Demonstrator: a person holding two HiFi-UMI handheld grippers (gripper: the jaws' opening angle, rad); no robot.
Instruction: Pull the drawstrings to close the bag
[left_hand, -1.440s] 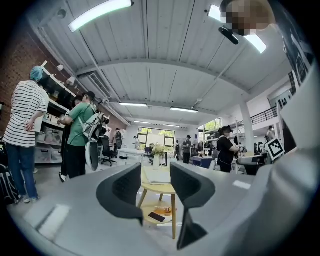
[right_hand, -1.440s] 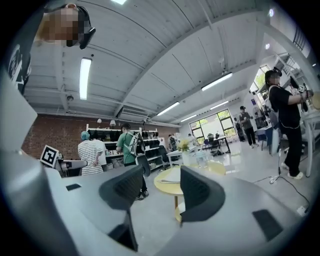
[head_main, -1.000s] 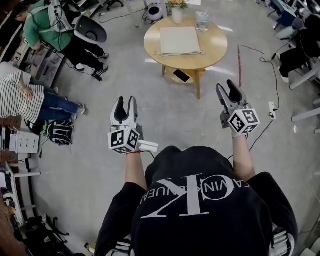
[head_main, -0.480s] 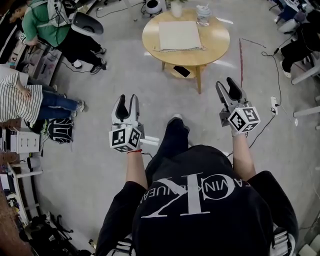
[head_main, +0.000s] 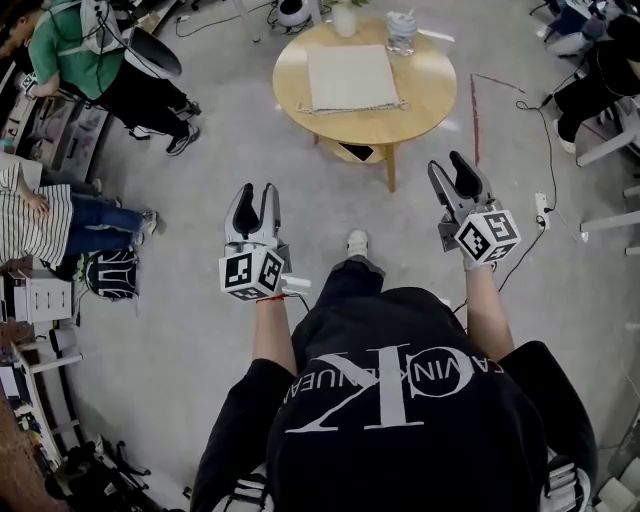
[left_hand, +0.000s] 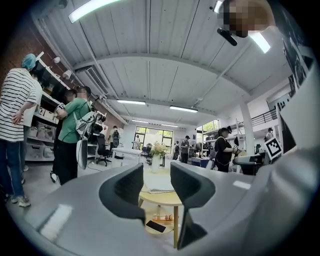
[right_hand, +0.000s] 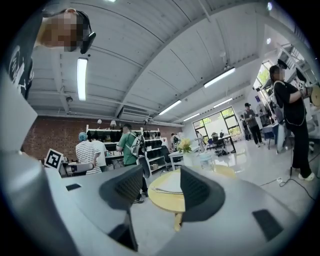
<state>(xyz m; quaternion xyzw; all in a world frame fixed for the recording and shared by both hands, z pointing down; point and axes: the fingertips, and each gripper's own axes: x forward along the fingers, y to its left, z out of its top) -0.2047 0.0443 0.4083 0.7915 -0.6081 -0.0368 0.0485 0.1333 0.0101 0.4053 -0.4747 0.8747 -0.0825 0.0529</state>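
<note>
Left gripper (head_main: 252, 192), right gripper (head_main: 447, 165): jaws apart, empty, held level. Bag (head_main: 348, 77) lies flat on round table (head_main: 432, 90), well ahead. Approach squarely; find both drawstrings before grasping.

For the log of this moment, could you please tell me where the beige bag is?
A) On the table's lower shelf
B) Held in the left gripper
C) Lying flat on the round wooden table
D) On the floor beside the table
C: the beige bag lies flat on top of the round wooden table, ahead of the left gripper and right gripper, both open and empty.
</note>
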